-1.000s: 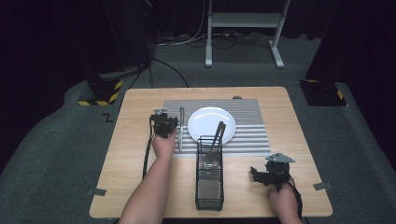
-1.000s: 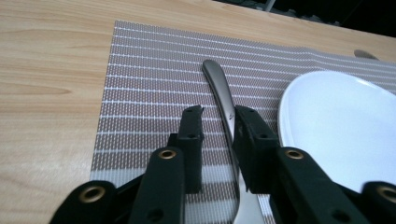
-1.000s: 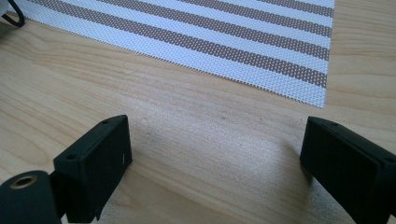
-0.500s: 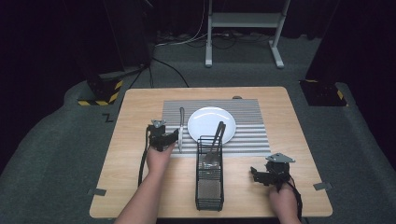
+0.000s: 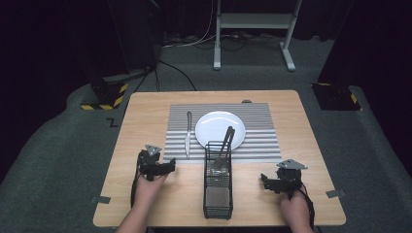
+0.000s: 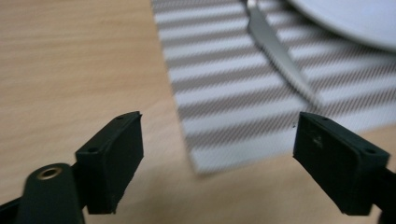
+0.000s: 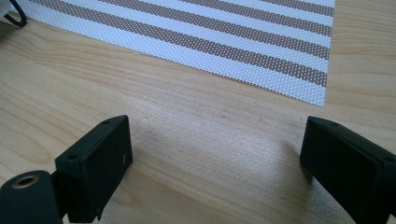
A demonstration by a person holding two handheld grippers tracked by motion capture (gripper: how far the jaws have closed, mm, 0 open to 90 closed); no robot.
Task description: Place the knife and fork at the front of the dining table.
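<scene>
My L gripper [image 5: 171,166] sits over bare table [image 5: 145,121] just off the near-L corner of the striped mat [image 5: 262,131], jaws wide & just been opening, nothing btwn them; the knife [image 5: 188,133] lies flat on the mat beside the L edge of the white plate [image 5: 219,128], blade tip toward me, apart from the pads [image 6: 114,156]. R gripper [image 5: 265,180] rests low over wood near the table's R front, jaws spread w/ nothing in them. Wire caddy [image 5: 218,194] stands btwn both grippers w/ a utensil [image 5: 224,148] leaning in its far end.
</scene>
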